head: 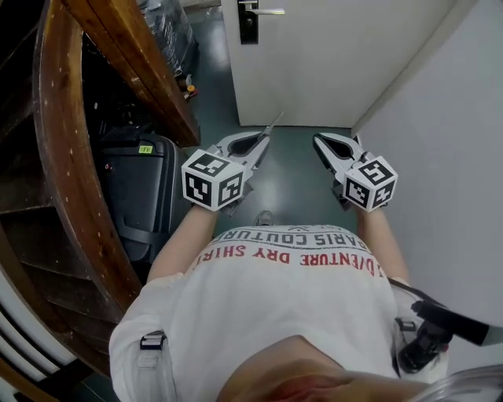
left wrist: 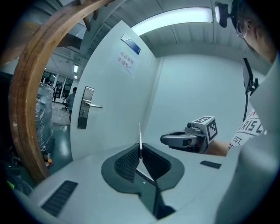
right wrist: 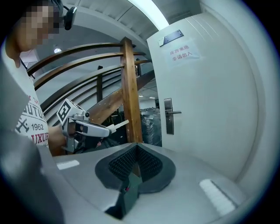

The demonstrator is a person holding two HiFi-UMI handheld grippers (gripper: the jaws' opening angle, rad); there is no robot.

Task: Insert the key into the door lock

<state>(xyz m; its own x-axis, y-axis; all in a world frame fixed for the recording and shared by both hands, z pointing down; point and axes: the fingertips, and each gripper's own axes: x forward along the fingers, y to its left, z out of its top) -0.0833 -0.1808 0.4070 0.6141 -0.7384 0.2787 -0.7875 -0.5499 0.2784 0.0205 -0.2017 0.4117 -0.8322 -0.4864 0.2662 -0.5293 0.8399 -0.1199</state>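
— So, where is the key?
— Between the jaws of the left gripper. They are pressed together on it, and the thin blade stands out past the tips, toward the white door.
— And the lock?
— On the door near its left edge, a dark plate with a lever handle. The key is well apart from it.
— The right gripper?
— Its jaws are closed together with nothing between them. It is side by side with the left one, in front of the person's white shirt.
— Anything else?
— A wooden stair rail at the left, and a dark suitcase beside it.
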